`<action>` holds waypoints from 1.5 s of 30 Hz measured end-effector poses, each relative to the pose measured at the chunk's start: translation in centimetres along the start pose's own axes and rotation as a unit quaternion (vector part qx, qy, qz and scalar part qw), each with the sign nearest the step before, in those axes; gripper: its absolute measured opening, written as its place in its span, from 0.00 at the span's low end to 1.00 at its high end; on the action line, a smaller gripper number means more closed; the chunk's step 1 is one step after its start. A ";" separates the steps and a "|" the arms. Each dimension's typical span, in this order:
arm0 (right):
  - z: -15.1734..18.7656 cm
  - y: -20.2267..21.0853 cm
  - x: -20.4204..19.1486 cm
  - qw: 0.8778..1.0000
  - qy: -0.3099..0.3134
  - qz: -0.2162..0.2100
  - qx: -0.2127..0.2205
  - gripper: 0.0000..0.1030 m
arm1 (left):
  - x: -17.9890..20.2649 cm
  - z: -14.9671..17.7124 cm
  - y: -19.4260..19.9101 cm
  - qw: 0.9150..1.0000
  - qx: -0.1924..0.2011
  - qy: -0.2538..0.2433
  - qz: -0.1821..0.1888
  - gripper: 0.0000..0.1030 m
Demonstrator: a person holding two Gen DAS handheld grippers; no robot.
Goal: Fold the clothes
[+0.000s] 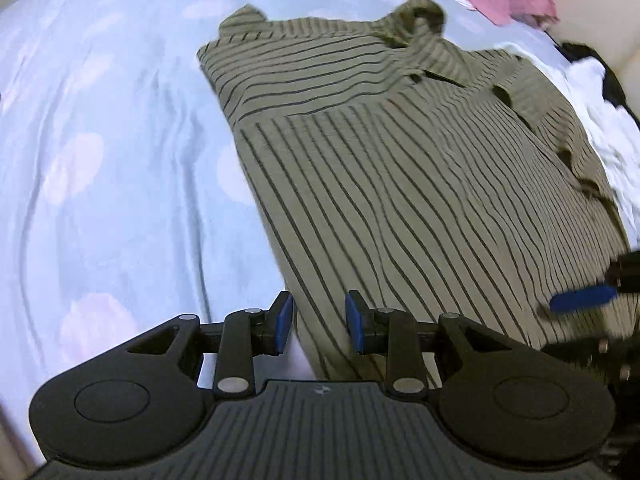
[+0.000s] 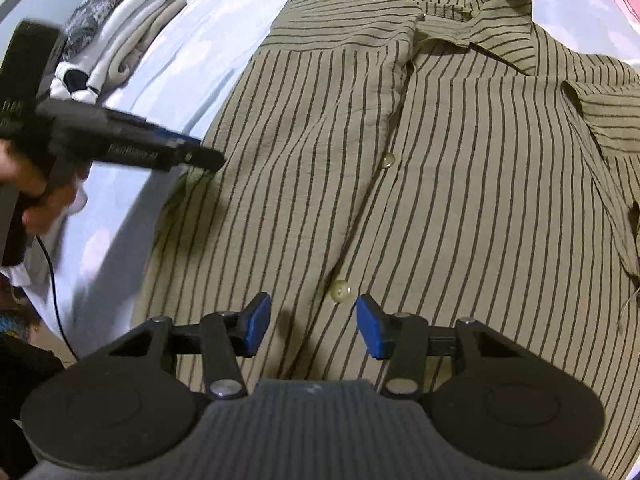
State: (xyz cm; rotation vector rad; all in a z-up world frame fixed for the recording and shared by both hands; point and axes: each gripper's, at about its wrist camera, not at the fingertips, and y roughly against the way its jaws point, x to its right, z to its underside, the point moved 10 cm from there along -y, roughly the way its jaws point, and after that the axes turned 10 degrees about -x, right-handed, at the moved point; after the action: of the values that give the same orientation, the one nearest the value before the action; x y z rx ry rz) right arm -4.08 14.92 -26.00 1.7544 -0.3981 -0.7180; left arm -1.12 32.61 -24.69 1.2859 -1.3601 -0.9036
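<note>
Lying front-up on the bed, the striped shirt has its sleeves tucked in – I judge the lengthwise fold comes next. Left gripper and right gripper hover with fingers spread, empty – each must pinch the hem.

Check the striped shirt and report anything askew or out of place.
The striped shirt lies front up on the bedsheet, but its collar is rumpled and stands up unevenly, and the sleeve on the right is bunched. No damage shows.
</note>
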 end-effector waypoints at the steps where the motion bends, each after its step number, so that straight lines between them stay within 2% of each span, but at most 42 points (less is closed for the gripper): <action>1: 0.0 -0.1 -0.1 1.000 0.003 0.001 -0.001 0.50 | 0.0 -0.3 -0.3 1.000 0.001 0.001 0.005 0.21; 2: 0.0 -0.2 -0.2 1.000 0.006 0.003 -0.002 0.50 | 0.1 -0.7 -0.6 1.000 0.002 0.001 0.008 0.16; 3: 0.0 -0.2 -0.3 1.000 0.009 0.004 -0.002 0.50 | 0.3 -1.0 -1.0 1.000 0.003 -0.001 0.008 0.05; 4: -0.1 -0.1 -0.4 1.000 0.011 0.004 -0.002 0.50 | 0.5 -1.3 -0.8 1.000 0.005 -0.006 0.010 0.01; 10: 0.1 -0.3 -1.1 1.000 0.016 0.000 -0.008 0.50 | 1.0 -2.0 2.2 0.998 0.031 -0.004 0.045 0.00; 12: 0.4 -0.5 -1.2 1.000 0.018 0.000 -0.011 0.50 | 0.2 -1.6 2.5 0.999 0.026 0.007 0.044 0.00; 15: 0.8 -0.8 -1.3 1.000 0.022 0.001 -0.017 0.50 | -2.2 -1.0 2.6 0.998 0.024 0.048 0.033 0.01; 19: 1.2 -0.7 -1.3 1.000 0.022 0.001 -0.019 0.50 | -3.2 -0.3 2.8 0.998 0.028 0.051 0.002 0.01; 23: 1.4 0.1 -1.5 1.000 0.008 -0.013 -0.012 0.50 | -3.2 0.2 3.9 0.997 0.039 0.070 0.006 0.04; 24: 1.5 0.4 -1.4 1.000 0.007 -0.019 -0.011 0.47 | -2.9 0.5 4.1 0.997 0.038 0.068 0.009 0.06; 26: 2.3 1.0 -1.6 0.999 0.007 -0.035 -0.013 0.32 | -1.9 1.2 4.4 0.998 0.033 0.057 0.017 0.09; 30: 4.7 1.5 -2.8 0.997 0.020 -0.068 -0.022 0.30 | 0.7 3.6 4.4 0.999 0.018 0.028 0.028 0.13; 36: 8.0 -0.6 -4.9 0.994 0.058 -0.068 -0.056 0.26 | 3.2 6.4 4.3 0.999 0.007 0.009 0.031 0.17; 37: 8.2 -1.3 -5.1 0.994 0.061 -0.065 -0.062 0.23 | 3.5 6.7 4.4 1.000 0.005 0.004 0.029 0.19; 40: 8.7 -2.3 -5.2 0.994 0.063 -0.054 -0.073 0.07 | 4.2 7.2 4.2 1.000 0.002 0.000 0.022 0.20; 41: 8.8 -2.4 -5.1 0.994 0.062 -0.052 -0.076 0.06 | 4.3 7.4 3.9 1.000 -0.003 0.001 0.021 0.20; 42: 8.8 -2.2 -5.1 0.994 0.059 -0.050 -0.075 0.05 | 4.5 7.5 3.6 1.000 -0.007 0.001 0.016 0.17; 43: 8.8 -1.8 -5.2 0.994 0.057 -0.056 -0.072 0.04 | 4.6 7.7 3.3 1.000 -0.011 0.001 0.010 0.03; 45: 8.9 -0.8 -5.2 0.994 0.054 -0.064 -0.066 0.04 | 4.4 7.9 3.1 1.000 -0.012 0.004 -0.003 0.00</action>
State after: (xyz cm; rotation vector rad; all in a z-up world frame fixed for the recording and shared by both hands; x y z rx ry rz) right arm -13.87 11.67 -26.88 1.6960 -0.1618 -0.7189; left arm -9.10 27.85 -22.57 1.2739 -1.3360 -0.9165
